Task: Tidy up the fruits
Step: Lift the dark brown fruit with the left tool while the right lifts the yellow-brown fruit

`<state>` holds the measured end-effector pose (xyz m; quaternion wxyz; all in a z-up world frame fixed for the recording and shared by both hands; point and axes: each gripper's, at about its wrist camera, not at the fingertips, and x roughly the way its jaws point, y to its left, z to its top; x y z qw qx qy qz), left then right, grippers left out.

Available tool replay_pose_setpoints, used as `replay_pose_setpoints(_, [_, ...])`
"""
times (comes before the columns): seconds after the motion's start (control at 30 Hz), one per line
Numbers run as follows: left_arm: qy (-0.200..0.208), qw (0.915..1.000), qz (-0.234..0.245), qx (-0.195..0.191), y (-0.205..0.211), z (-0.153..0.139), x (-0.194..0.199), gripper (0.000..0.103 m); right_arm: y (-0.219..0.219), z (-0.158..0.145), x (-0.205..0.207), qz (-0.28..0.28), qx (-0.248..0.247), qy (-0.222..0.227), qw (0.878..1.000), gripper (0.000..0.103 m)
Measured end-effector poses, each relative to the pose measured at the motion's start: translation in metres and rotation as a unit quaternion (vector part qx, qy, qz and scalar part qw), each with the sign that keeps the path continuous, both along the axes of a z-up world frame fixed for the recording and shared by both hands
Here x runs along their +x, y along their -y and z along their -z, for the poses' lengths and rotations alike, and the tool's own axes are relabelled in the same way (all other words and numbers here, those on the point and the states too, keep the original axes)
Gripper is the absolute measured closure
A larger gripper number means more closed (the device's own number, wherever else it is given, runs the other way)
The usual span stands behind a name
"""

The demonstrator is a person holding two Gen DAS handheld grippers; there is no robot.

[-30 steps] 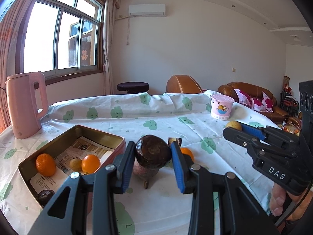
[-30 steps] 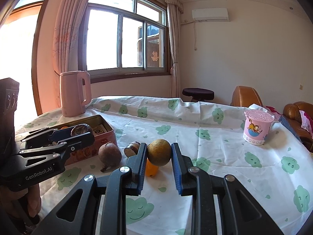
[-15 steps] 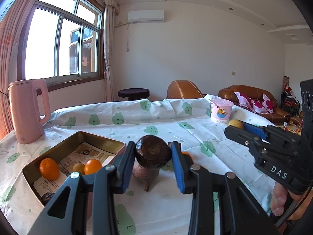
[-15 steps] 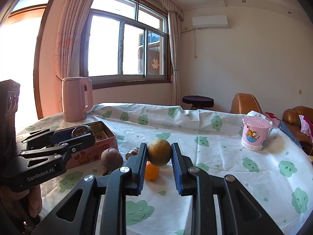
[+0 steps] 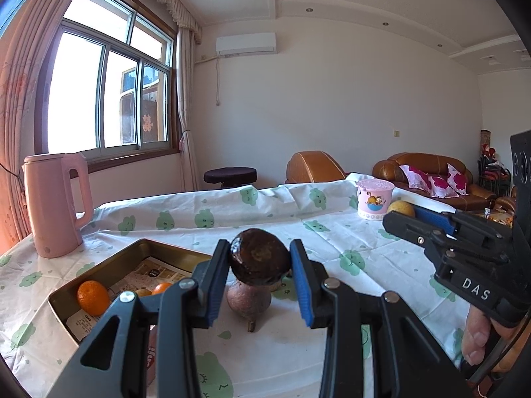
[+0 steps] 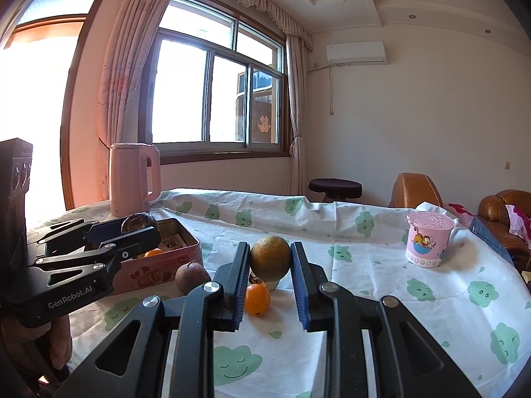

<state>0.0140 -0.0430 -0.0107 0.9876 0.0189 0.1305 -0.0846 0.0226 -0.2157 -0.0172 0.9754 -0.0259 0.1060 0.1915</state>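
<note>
On the far left of the desk (image 5: pixel 298 341) stands a pink kettle (image 5: pixel 54 204), and beside it lies an open metal tin (image 5: pixel 109 267) lined with printed paper, with an orange (image 5: pixel 93 297) and two smaller fruits, half hidden behind the fingers, resting inside it. The left hand-held gripper (image 5: pixel 260 267) hangs above the desk just right of the tin, its blue pads closed against both sides of a dark brown round fruit (image 5: pixel 259 256), which is lifted clear of the cloth. Directly under that fruit, a reddish beet-like fruit (image 5: pixel 248 298) sits on the desk with its stem pointing toward the camera. In the right wrist view, a small orange (image 6: pixel 257 298) lies on the cloth to the right of the beet-like fruit, with another brownish item partly hidden just behind it. The right hand-held gripper (image 6: pixel 270 267) hovers over this spot, its pads pressed on a yellow-green round fruit (image 6: pixel 270 257) held in the air. Farther right, near the desk's edge, stands a pink lidded cup (image 6: pixel 429 238) with a cartoon print.
</note>
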Motion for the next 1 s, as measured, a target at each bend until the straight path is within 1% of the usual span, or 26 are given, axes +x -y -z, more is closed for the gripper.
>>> replay_pose_setpoints(0.2, [0.008, 1.0, -0.002, 0.001, 0.0, -0.001, -0.001, 0.065, 0.002, -0.002, -0.008, 0.001, 0.006, 0.019, 1.0, 0.077])
replay_pose_setpoints(0.43, [0.025, 0.9996, -0.005, 0.009, 0.003, -0.002, -0.008, 0.065, 0.005, -0.004, -0.02, 0.001, 0.012, 0.051, 0.999, 0.077])
replay_pose_setpoints(0.73, [0.045, 0.9988, -0.011, 0.014, 0.004, -0.003, -0.016, 0.065, 0.007, -0.005, -0.025, 0.003, 0.018, 0.065, 0.998, 0.077])
replay_pose_setpoints(1.0, [0.04, 0.9991, -0.012, 0.011, 0.003, -0.003, -0.014, 0.065, 0.006, -0.004, -0.023, 0.008, 0.017, 0.062, 0.998, 0.077])
